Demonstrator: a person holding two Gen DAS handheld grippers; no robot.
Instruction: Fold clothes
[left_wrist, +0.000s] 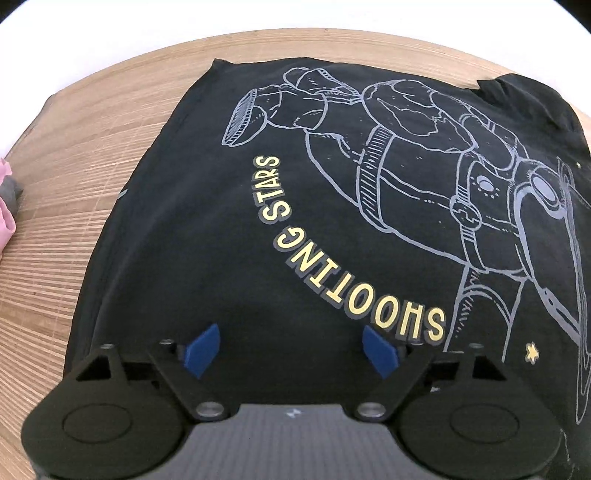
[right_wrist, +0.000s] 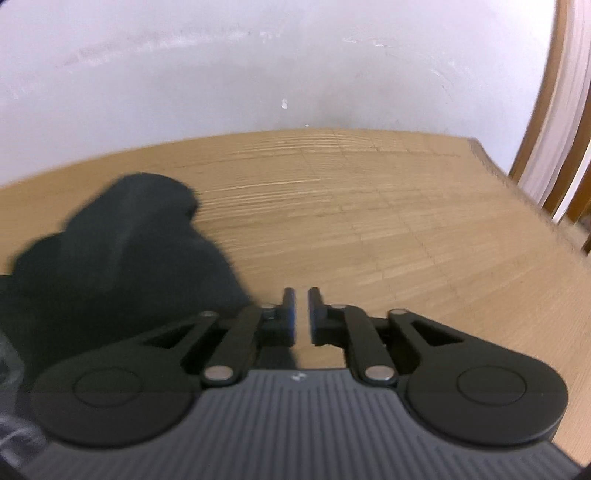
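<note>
The black T-shirt (left_wrist: 295, 221) is your landmark. It covers most of the desk (left_wrist: 92, 177) ahead of your left tongs (left_wrist: 291, 349), whose fingers stand wide apart just above the cloth with nothing between them. Left of the shirt you have a bare strip of desk, ending at a pink and grey bundle (left_wrist: 7, 199) by the edge. Beyond the shirt, a narrow bare band runs to the white wall (right_wrist: 258, 66). Right of the shirt, your right tongs (right_wrist: 302, 314), nearly closed, face open desk up to that wall and a wooden frame (right_wrist: 554, 110).

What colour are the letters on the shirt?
Yellow lettering on the black shirt; clearest in the left wrist view.
</note>
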